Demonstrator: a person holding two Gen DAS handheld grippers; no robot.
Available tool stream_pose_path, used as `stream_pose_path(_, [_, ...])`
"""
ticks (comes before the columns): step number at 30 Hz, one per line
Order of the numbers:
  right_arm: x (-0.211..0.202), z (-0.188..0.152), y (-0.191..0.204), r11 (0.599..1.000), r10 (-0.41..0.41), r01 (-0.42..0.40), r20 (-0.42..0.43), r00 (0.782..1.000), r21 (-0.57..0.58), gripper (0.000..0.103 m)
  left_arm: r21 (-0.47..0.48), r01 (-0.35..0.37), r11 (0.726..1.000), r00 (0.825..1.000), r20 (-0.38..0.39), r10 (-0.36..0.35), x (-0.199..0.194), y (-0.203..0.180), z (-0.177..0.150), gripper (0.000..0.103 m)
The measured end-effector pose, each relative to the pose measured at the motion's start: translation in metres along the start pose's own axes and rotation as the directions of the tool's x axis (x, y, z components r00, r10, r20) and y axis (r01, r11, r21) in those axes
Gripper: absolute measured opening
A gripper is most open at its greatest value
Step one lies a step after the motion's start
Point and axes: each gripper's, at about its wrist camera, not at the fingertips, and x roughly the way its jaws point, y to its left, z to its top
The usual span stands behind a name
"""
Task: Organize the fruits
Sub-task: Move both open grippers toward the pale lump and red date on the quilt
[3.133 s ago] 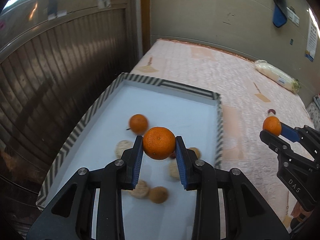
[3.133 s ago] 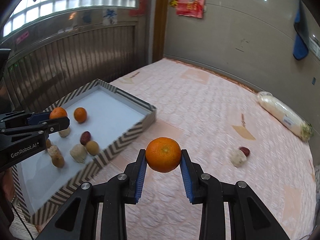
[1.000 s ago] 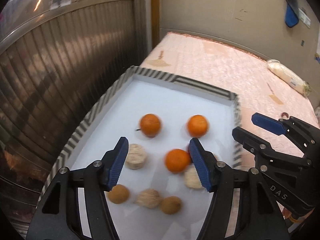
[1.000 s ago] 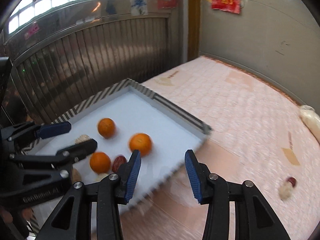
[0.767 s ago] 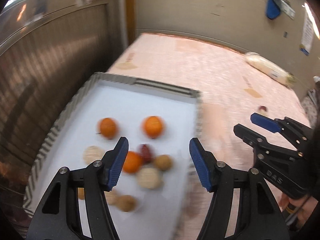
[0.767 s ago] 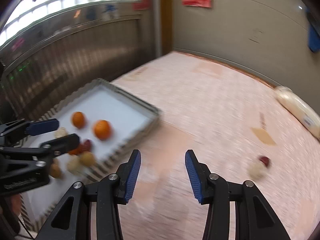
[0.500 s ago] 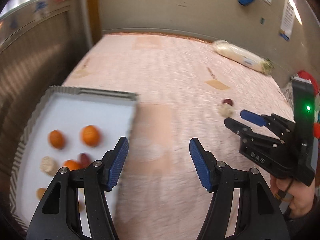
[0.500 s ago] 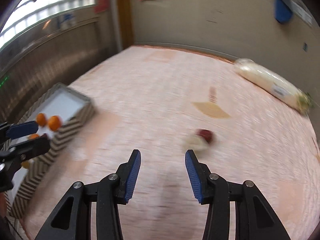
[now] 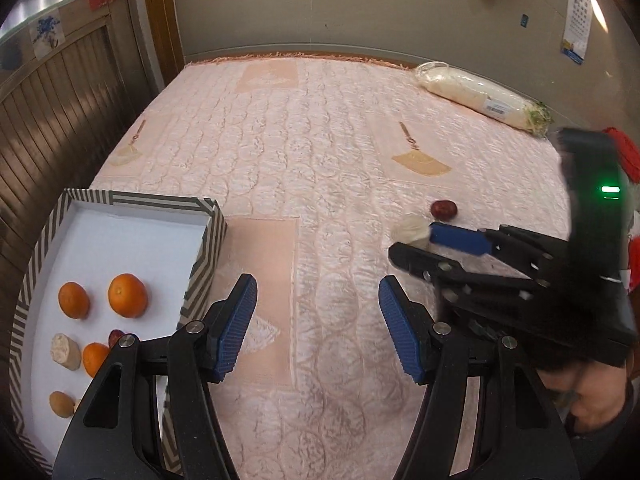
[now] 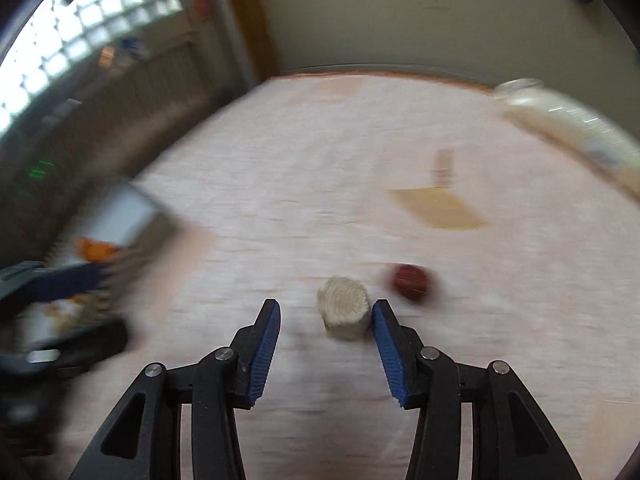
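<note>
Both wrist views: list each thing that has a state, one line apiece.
Left gripper: open, empty.
Right gripper: open, empty, fingers either side of the pale chunk.
Pale chunk: on the quilt, not gripped.
Red fruit: on the quilt.
Striped box: open-topped, holding three oranges.

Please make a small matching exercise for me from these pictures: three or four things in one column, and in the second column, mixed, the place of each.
Things
1. oranges
2. pale round piece
3. dark red fruit
4. long wrapped vegetable

Places
A. far edge of the bed, by the wall
B. in the striped box
C. just ahead of the right gripper
D. on the bed cover, beside the pale piece

Pairs: 1-B, 2-C, 3-D, 4-A
</note>
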Motion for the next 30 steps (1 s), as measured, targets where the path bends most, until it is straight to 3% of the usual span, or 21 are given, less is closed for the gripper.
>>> stream_pose_path(2, [-0.008,0.002,0.001,0.999,0.040,-0.040,0.023,0.999,-0.007,0.046,0.001,0.005,1.000,1.000,-0.009,-0.005,0.007,-0.003,0.002,0.064])
stream_pose_path(6, [-0.019,0.002,-0.012,0.984,-0.166,0.167,0.018,0.986,-0.056,0.046,0.027,0.007,1.000,1.000,-0.016,-0.007,0.018,-0.017,0.005,0.064])
stream_pose_path(13, [-0.024,-0.004,-0.037,0.965,-0.260,0.260,-0.010,0.965,-0.040,0.046,0.066,0.027,0.997,1.000,-0.017,-0.026,0.045,-0.044,0.019,0.064])
stream_pose_path(19, [-0.034,-0.006,-0.051,0.968,-0.250,0.251,0.020,0.968,-0.022,0.046,0.084,0.040,0.996,0.999,-0.036,-0.037,0.066,-0.061,0.026,0.064])
stream_pose_path(30, [-0.031,-0.006,-0.067,0.960,-0.279,0.279,0.007,0.960,0.003,0.046,0.128,0.100,0.987,0.995,-0.020,-0.098,0.069,-0.072,0.029,0.064])
